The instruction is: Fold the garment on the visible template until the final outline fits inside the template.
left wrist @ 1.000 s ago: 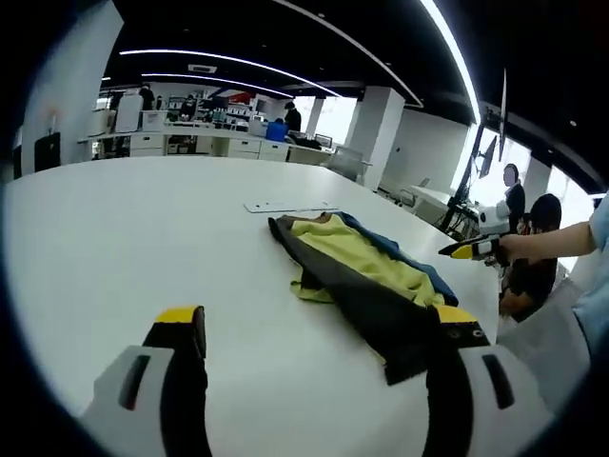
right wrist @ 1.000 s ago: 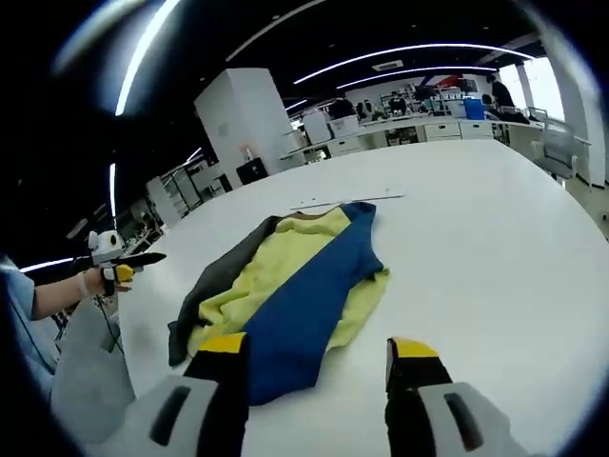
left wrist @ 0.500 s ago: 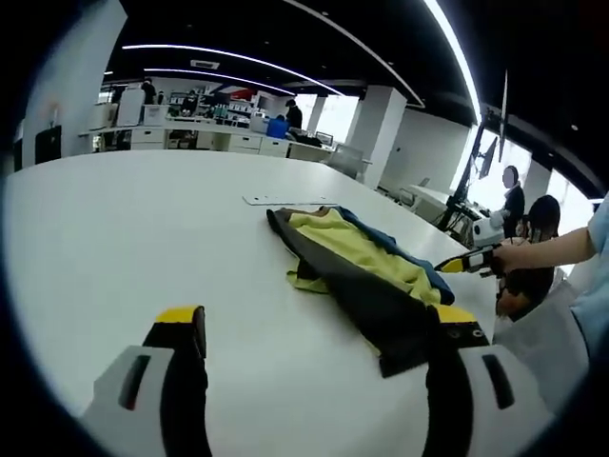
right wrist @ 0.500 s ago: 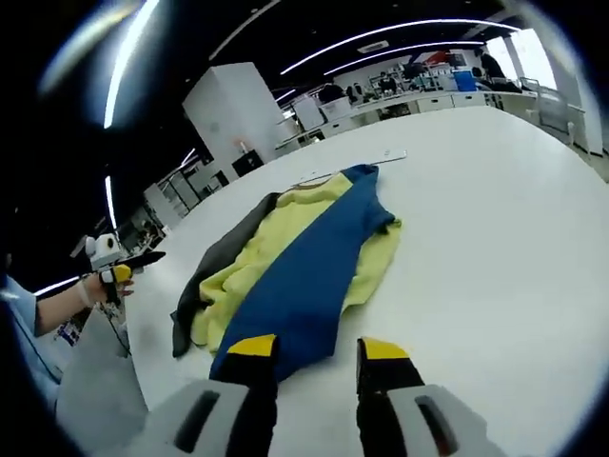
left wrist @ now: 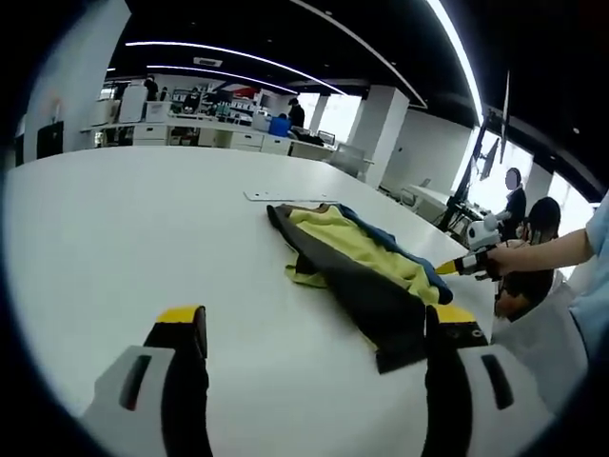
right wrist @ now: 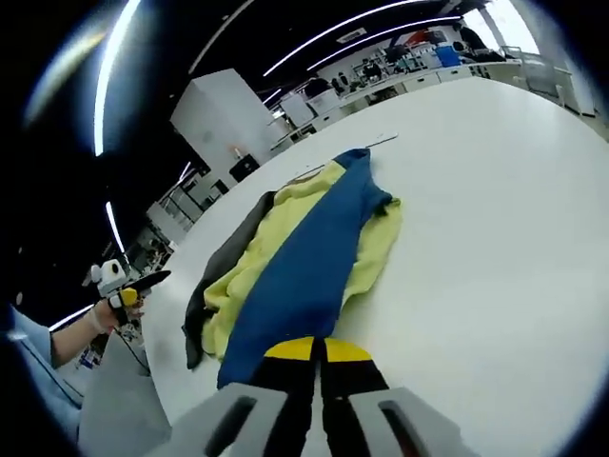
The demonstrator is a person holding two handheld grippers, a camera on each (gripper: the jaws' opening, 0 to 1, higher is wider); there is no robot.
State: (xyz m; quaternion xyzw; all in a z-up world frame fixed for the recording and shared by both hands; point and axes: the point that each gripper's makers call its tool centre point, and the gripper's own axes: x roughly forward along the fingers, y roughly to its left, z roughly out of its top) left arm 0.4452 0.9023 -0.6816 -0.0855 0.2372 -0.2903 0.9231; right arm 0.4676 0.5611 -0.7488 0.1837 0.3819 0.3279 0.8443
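Left gripper view: my left gripper (left wrist: pixel 314 328) hangs over the white table (left wrist: pixel 124 228) with its jaws spread wide and nothing between them. The garment (left wrist: pixel 357 271), a crumpled heap of dark grey, yellow and blue, lies right of centre, its near dark corner just beside my right-hand jaw. A thin pale strip (left wrist: pixel 290 196) lies flat beyond it, toward the upper middle. At the right edge a hand holds my right gripper (left wrist: pixel 455 268).

In the right gripper view my right gripper (right wrist: pixel 318 348) sits at lower centre with its yellow-tipped jaws pressed together at the garment's (right wrist: pixel 304 262) near blue edge; whether cloth is pinched I cannot tell. My left gripper (right wrist: pixel 143 283) shows at left.
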